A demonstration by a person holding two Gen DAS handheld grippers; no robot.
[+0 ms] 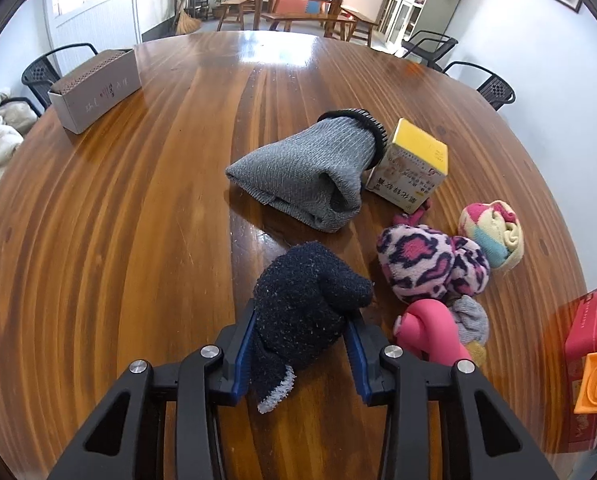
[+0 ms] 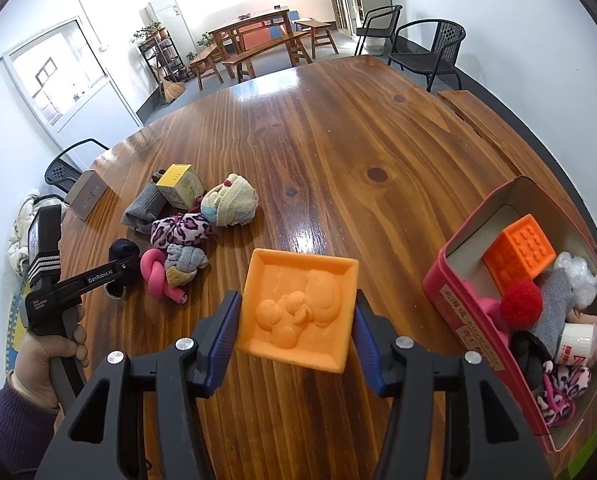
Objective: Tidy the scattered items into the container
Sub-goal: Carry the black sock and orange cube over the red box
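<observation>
My left gripper (image 1: 304,316) is shut on a navy fuzzy sock (image 1: 306,300) lying on the wooden table (image 1: 138,220). Right of it sits a pile: a leopard-print sock (image 1: 430,268), a pink knot toy (image 1: 426,332), a striped rolled sock (image 1: 494,232), a grey knit piece (image 1: 298,176) and a yellow carton (image 1: 414,160). My right gripper (image 2: 297,304) is shut on an orange square block (image 2: 298,312) with a raised bear figure, held above the table just left of the red box (image 2: 458,312). The box holds another orange block (image 2: 518,256), a red pompom (image 2: 521,304) and several soft items.
A brown cardboard box (image 1: 98,88) stands at the table's far left. Black chairs (image 2: 430,52) ring the far edge. A person's hand (image 2: 58,344) grips the left gripper's handle at the lower left of the right wrist view.
</observation>
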